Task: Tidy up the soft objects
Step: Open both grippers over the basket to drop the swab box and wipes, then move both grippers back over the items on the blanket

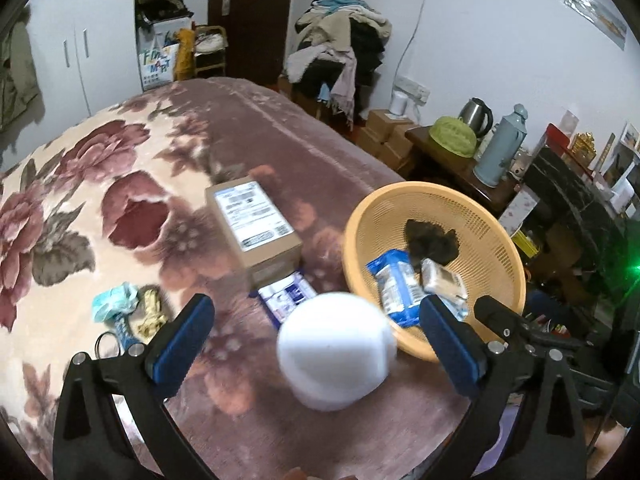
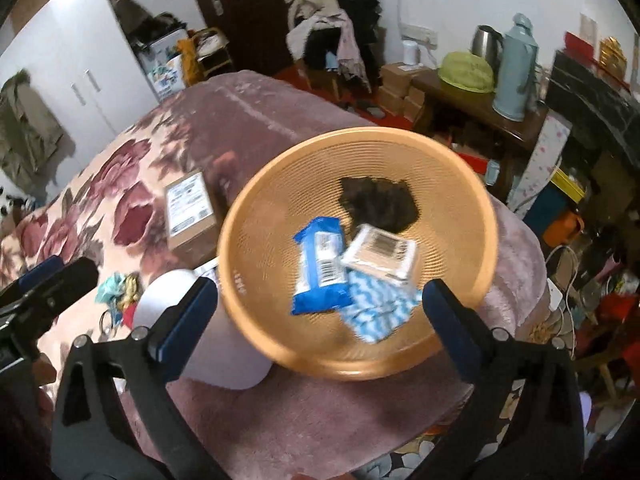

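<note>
Nearest, the left gripper [image 1: 316, 334] stands wide apart, a smooth white foam cylinder [image 1: 336, 350] loose between its blue pads, untouched; likewise the right gripper [image 2: 318, 314] gapes empty. Beyond, the perforated orange basket [image 2: 256, 216] on the plush floral blanket [image 1: 120, 184] holds a crinkly blue packet [image 2: 322, 268] and dark fuzzy cloth [image 2: 378, 200].

Plush floral bed blanket [image 1: 120, 184]: deep-pile cloth, matt. Round orange plastic basket [image 2: 248, 216]: perforated mesh wall, slight sheen. Blue-and-white wipes packet [image 2: 320, 268]: glossy plastic film. Brown cardboard box [image 1: 256, 236]: matt, with smooth white paper label. White cylindrical foam-like block [image 1: 336, 352]: soft matt surface. Dark crumpled cloth [image 2: 378, 202]: rough, matt. Gripper pads [image 1: 184, 340]: blue, matt.
</note>
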{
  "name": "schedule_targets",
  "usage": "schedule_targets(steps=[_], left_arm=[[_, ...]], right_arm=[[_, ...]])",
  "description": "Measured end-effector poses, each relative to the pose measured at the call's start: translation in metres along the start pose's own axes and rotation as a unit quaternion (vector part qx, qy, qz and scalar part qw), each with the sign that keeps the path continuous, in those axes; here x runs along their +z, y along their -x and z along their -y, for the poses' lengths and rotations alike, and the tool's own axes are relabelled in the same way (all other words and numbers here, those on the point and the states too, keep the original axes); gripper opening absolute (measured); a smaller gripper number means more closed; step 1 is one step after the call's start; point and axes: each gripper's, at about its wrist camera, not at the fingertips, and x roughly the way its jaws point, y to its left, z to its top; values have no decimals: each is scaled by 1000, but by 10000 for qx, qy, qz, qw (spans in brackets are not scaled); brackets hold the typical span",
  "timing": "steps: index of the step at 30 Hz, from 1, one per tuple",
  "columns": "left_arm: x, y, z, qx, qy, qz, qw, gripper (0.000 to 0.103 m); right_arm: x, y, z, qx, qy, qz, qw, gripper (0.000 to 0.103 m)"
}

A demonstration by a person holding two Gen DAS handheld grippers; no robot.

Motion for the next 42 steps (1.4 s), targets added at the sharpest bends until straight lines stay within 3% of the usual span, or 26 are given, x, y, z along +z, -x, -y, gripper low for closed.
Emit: schedule_targets(steps=[16, 42], left_arm=[[-33, 38, -99, 343, 624, 76, 9974, 102], [-100, 54, -204, 827, 1078, -105, 9907, 102]], right_arm=[[-21, 12, -97, 207, 857, -24, 9961, 103], [-74, -3, -211, 413, 1771, -407, 9825, 103]])
